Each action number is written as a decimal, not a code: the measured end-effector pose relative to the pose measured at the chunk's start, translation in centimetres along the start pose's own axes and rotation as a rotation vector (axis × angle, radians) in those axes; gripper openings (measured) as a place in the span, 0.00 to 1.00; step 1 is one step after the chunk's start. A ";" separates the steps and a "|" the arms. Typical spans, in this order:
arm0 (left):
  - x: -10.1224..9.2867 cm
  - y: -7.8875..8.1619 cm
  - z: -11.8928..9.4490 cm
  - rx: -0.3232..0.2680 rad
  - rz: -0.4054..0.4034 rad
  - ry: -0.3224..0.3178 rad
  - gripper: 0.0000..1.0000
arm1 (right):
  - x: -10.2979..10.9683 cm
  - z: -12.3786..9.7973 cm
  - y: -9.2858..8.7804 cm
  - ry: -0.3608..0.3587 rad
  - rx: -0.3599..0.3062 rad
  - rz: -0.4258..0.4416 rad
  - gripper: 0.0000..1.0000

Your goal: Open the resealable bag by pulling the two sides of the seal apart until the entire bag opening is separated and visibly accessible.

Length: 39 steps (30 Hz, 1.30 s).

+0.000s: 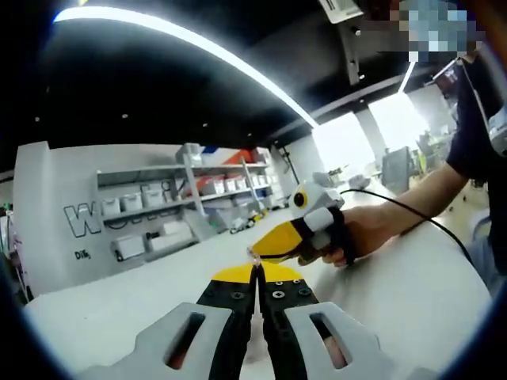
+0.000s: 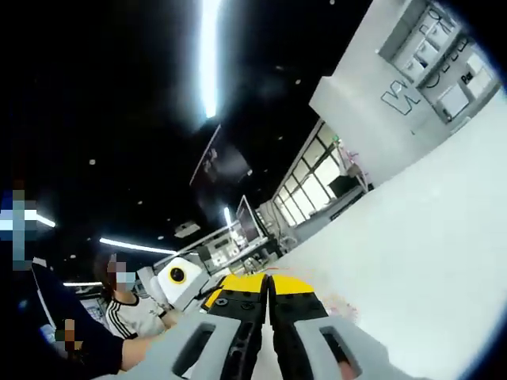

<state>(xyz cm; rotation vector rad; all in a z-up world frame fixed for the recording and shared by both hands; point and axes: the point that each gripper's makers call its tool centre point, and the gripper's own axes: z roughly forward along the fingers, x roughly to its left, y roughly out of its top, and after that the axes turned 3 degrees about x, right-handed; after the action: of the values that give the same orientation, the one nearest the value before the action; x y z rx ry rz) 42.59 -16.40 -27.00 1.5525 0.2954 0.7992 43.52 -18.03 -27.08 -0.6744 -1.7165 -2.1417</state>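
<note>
Left gripper (image 1: pixel 257 277), at lower centre of its view, has jaws closed on a thin clear bag edge (image 1: pixel 255 261). Right gripper (image 2: pixel 268 286) is likewise clamped shut on film. Risk: uneven pulling slips film from either grip, leaving the seal partly closed.

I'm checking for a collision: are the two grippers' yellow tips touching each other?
Cannot tell. In the left gripper view the right gripper reaches the left gripper with no visible gap at the tips, but they may merely overlap.

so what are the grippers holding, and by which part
Both the left gripper and right gripper are shut, tips meeting on a thin clear bag edge; the rest is hard to make out.
</note>
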 end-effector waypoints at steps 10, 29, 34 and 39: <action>0.2 -0.1 0.0 0.009 0.004 0.013 0.02 | -0.3 -0.1 -0.8 -0.027 0.049 0.014 0.00; 0.5 -0.6 0.2 0.027 0.011 0.031 0.15 | -0.7 -0.4 -0.6 -0.045 0.048 0.017 0.00; 0.5 -0.4 0.2 0.017 -0.005 0.027 0.16 | -0.7 -0.5 -0.5 -0.045 0.047 0.016 0.00; 0.4 -0.2 0.1 0.009 0.001 0.030 0.16 | -0.6 -0.4 -0.7 -0.040 0.056 0.019 0.00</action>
<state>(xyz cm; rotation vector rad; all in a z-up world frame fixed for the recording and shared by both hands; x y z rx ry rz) 43.05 -16.20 -27.06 1.5503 0.3211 0.8232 43.56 -18.26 -28.06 -0.7199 -1.7768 -2.0730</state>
